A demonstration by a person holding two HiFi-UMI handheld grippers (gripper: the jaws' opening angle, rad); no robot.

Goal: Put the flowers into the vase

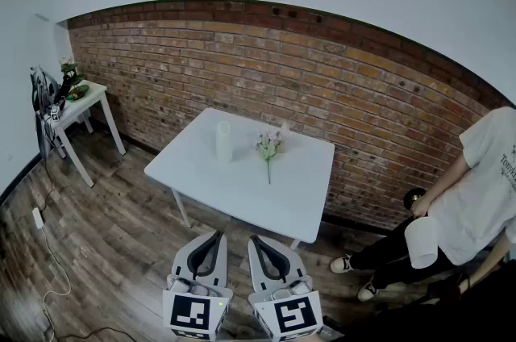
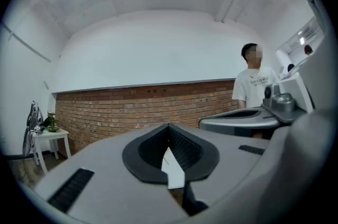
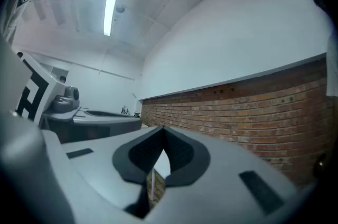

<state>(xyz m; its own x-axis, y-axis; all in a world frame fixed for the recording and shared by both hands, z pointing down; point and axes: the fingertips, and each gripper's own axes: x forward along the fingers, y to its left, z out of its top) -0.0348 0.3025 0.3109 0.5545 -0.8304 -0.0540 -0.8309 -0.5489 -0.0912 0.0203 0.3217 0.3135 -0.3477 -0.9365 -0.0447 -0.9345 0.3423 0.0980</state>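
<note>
A white table (image 1: 290, 203) stands against the brick wall. On it a white cylindrical vase (image 1: 223, 141) stands upright. A stem of pale pink flowers (image 1: 269, 147) lies to the right of the vase, its stalk pointing toward me. My left gripper (image 1: 218, 233) and right gripper (image 1: 253, 238) hang side by side in front of the table's near edge, well short of both things. Both are shut and hold nothing. The left gripper view shows its jaws (image 2: 169, 125) meeting at the tip. The right gripper view shows the same for its own (image 3: 162, 128). Neither gripper view shows the vase or flowers.
A person in a white T-shirt (image 1: 484, 187) stands at the right, holding a white cup (image 1: 421, 242). A small white side table (image 1: 81, 102) with clutter stands at the far left by the wall. A cable and power strip (image 1: 37, 217) lie on the wooden floor.
</note>
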